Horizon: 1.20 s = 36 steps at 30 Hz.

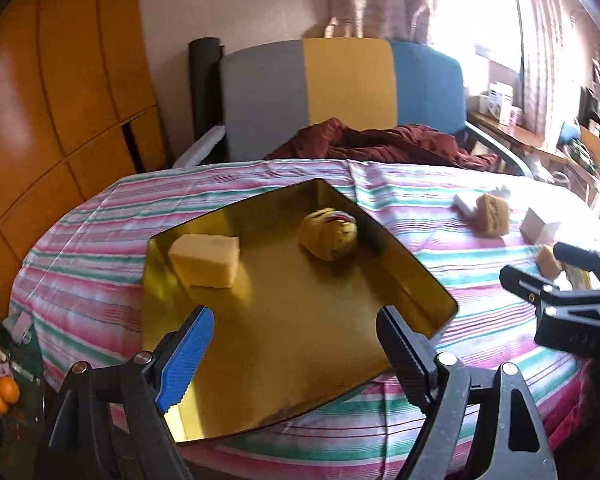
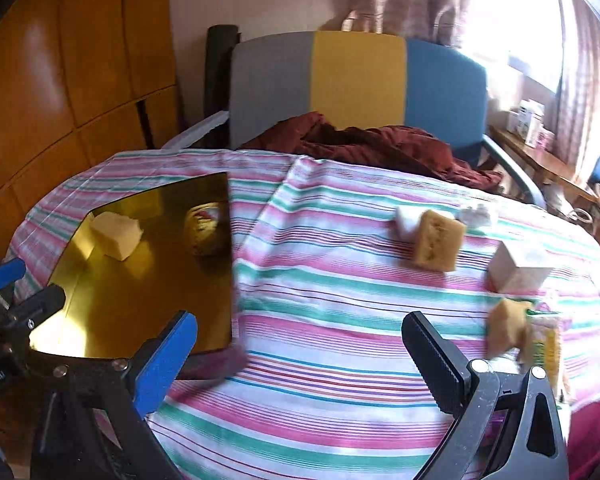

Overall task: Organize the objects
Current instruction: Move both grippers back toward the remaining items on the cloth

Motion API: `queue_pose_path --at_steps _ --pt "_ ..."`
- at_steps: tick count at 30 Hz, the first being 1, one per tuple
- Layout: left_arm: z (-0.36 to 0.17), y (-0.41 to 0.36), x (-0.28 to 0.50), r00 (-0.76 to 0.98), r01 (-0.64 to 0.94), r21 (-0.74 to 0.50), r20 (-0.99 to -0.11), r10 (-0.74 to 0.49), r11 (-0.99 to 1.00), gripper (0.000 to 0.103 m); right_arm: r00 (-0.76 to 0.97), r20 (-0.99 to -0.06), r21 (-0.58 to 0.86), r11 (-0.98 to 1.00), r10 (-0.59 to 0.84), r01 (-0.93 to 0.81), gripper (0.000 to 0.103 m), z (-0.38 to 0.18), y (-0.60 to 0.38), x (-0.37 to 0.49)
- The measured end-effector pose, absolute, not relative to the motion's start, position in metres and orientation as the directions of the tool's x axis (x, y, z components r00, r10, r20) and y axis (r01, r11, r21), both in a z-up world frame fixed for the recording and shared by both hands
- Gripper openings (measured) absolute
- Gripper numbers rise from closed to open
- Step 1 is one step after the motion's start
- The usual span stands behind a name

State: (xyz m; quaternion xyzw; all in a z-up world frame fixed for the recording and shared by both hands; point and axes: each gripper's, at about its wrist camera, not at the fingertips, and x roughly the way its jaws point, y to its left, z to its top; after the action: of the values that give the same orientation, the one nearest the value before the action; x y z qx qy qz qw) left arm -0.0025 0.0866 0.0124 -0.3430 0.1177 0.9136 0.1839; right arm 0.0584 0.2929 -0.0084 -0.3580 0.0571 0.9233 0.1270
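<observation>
A shiny gold tray (image 1: 320, 340) lies on the striped cloth and holds a pale yellow sponge block (image 1: 205, 260) and a round yellow plush toy (image 1: 329, 235). My left gripper (image 1: 296, 356) is open and empty above the tray's near edge. My right gripper (image 2: 300, 364) is open and empty over bare cloth, right of the tray (image 2: 112, 308). It also shows in the left wrist view (image 1: 560, 276). Ahead and right of it lie a brown sponge (image 2: 438, 246), a white box (image 2: 516, 268), a small brown sponge (image 2: 506, 330), a yellow packet (image 2: 548, 348) and a white block (image 2: 406, 218).
The table wears a pink, green and white striped cloth (image 2: 332, 300). A grey, yellow and blue chair (image 2: 356, 80) with dark red fabric (image 2: 380, 144) stands behind it. Wooden cabinets (image 1: 40, 100) are at left, a cluttered shelf (image 1: 560, 136) at right. Oranges (image 1: 5, 394) sit low left.
</observation>
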Motion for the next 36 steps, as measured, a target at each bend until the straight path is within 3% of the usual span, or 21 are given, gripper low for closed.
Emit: queue_pose_path --at_steps 12,27,36 --pt "0.006 0.125 0.000 -0.646 -0.530 0.085 -0.685 0.337 -0.843 0.085 -0.669 -0.674 -0.004 -0.907 0.313 -0.421 0.103 0.001 0.351 0.083" --pt "-0.015 0.208 0.012 -0.319 -0.776 -0.117 -0.775 0.546 -0.619 0.085 -0.500 -0.663 -0.020 -0.680 0.557 -0.733 0.103 0.033 0.479 0.177" --pt "-0.034 0.280 0.033 -0.165 -0.867 -0.162 -0.799 0.578 -0.472 0.083 -0.431 -0.696 0.008 -0.593 0.575 -0.805 0.103 0.027 0.518 0.222"
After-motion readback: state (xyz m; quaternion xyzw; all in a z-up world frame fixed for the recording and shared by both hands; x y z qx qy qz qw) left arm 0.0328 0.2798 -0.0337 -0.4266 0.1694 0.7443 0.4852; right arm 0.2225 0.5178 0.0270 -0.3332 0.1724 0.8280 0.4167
